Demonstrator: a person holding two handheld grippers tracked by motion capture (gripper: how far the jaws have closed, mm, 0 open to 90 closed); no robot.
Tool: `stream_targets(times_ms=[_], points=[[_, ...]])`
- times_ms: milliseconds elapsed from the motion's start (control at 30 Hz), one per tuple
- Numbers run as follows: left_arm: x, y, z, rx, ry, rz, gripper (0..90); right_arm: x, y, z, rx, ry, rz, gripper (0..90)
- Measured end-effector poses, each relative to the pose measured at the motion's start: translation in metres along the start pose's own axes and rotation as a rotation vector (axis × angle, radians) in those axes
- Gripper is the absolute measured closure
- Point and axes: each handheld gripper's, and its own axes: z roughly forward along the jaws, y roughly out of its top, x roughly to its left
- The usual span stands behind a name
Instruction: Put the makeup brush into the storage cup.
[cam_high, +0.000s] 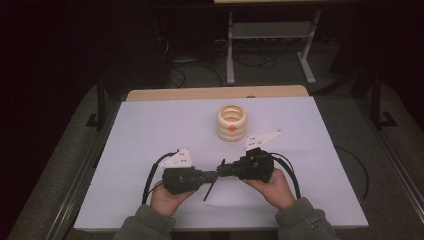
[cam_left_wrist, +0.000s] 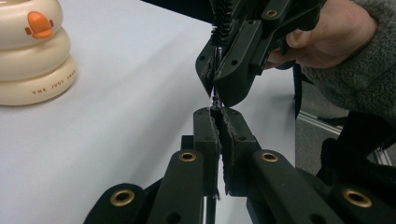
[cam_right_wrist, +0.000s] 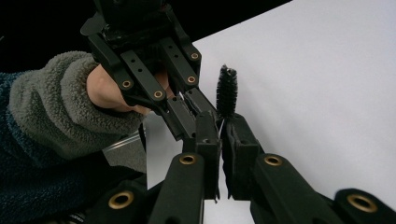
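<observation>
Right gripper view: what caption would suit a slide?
Right hand-held gripper shut on a thin black brush, tip to tip with the left hand-held gripper.

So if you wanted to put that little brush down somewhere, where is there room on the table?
Plenty: the table is bare left of the cream ringed cup, and right of it to the edge. It is crowded only at the near middle, where the left gripper and right gripper meet on the brush.
</observation>
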Motion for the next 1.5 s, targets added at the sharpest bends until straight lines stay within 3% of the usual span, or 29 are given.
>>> stream_targets(times_ms=[133, 233, 367, 500, 800, 1167, 1500], points=[[0.0, 0.0, 0.0, 0.006, 0.008, 0.002, 84.7, 0.0, 0.0, 0.0, -0.004, 0.005, 0.006, 84.7], [-0.002, -0.001, -0.003, 0.022, 0.031, 0.009, 77.5, 0.0, 0.002, -0.004, -0.002, -0.008, -0.002, 84.7], [-0.003, -0.001, -0.009, 0.027, 0.055, 0.019, 74.9, 0.0, 0.004, -0.011, 0.0, -0.04, 0.0, 84.7], [-0.003, -0.003, -0.013, 0.078, 0.096, 0.032, 70.8, -0.001, 0.008, -0.016, 0.011, -0.073, -0.019, 84.7], [0.0, -0.011, -0.023, 0.131, 0.164, 0.029, 67.2, -0.005, 0.018, -0.02, 0.038, -0.124, -0.013, 84.7], [0.009, -0.02, -0.036, 0.138, 0.225, 0.007, 63.9, -0.013, 0.034, -0.024, 0.057, -0.161, -0.02, 84.7], [0.013, -0.021, -0.038, 0.152, 0.247, 0.012, 60.7, -0.022, 0.047, -0.029, 0.057, -0.182, -0.004, 84.7]])
